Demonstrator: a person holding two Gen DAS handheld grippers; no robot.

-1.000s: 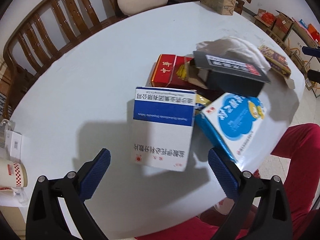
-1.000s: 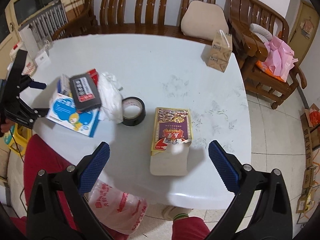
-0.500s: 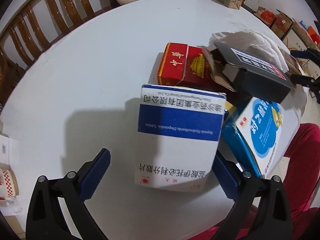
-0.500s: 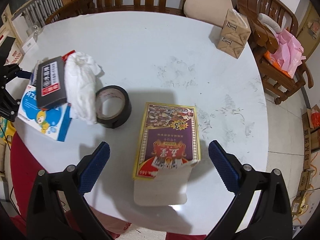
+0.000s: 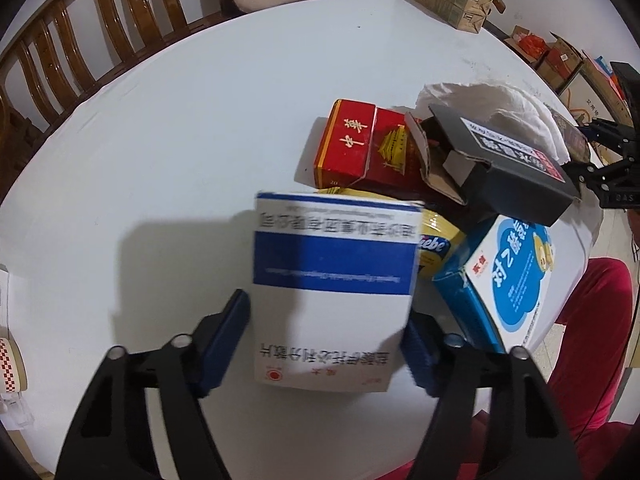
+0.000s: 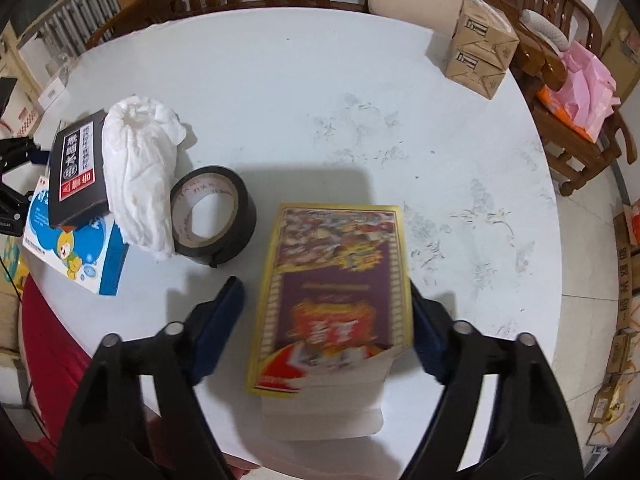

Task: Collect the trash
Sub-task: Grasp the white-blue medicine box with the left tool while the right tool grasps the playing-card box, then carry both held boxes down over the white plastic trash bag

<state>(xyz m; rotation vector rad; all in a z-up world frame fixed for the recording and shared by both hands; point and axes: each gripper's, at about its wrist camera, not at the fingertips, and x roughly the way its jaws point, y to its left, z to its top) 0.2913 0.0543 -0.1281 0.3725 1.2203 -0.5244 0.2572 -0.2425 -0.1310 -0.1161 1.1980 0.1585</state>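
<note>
1. Both grippers have closed in since a second ago, when their jaws stood wide apart and short of the boxes; now each straddles a box.
2. Left gripper [image 5: 326, 336]: its blue pads press against both sides of the white-and-blue medicine box [image 5: 334, 280], clamping it. That box is white with a broad blue band and inverted print, slightly blurred, at the near side of the white table [image 5: 168, 152].
3. Just right of it and farther off lie a red cigarette pack [image 5: 360, 142], an opened black carton [image 5: 516, 160] and a blue cartoon box [image 5: 516, 276], with crumpled white tissue [image 5: 492, 100] behind.
4. Right wrist view, left to right: tissue, then a black tape roll [image 6: 212, 216] touching it, then the yellow-bordered purple box [image 6: 334, 288].
5. Right gripper [image 6: 328, 320]: the right pad touches the purple box's edge; a narrow gap shows at the left pad, so the jaws are nearly but not fully clenched. The box's near end is torn open, showing pale card.
</note>
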